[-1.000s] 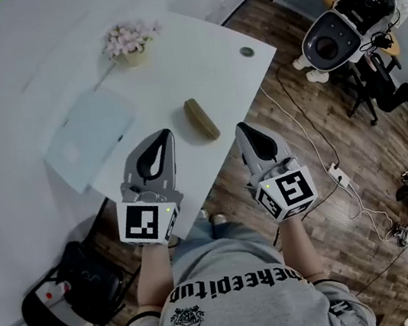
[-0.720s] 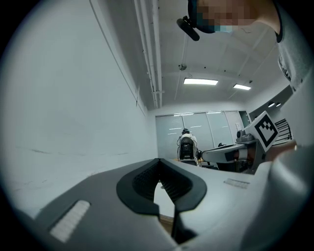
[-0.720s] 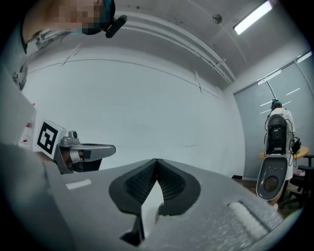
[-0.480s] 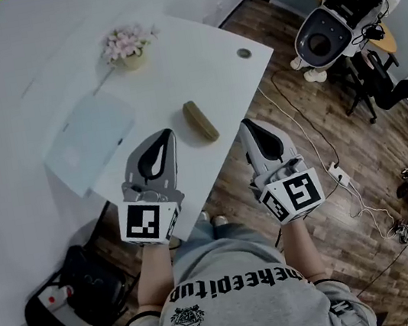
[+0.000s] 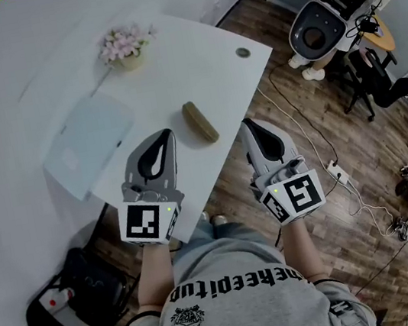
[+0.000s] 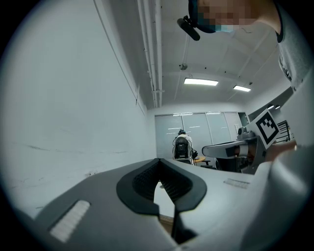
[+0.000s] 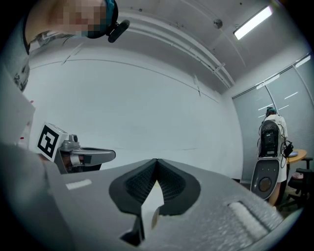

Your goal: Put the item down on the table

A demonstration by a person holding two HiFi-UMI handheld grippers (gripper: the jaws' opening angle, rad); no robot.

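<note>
Right gripper (image 5: 251, 125) turned slightly; item (image 5: 200, 122) rests between it, left gripper (image 5: 161, 135); both closed.

The left gripper (image 5: 161, 135) and right gripper (image 5: 249, 124) both have matt grey moulded-plastic shells, and the black ribbed pads (image 6: 146, 179) look rubbery. The white table (image 5: 201, 50) has a smooth matt top with pretty much no shine. The olive-brown oblong item (image 5: 200, 121) looks dull, can't tell what it's made of tbh. The pale blue flat sheet (image 5: 88, 141) is smooth and a bit satiny. The brown plank floor (image 5: 326, 200) is wood with a soft sheen. The grey sweatshirt (image 5: 243, 306) is knit cloth.
</note>
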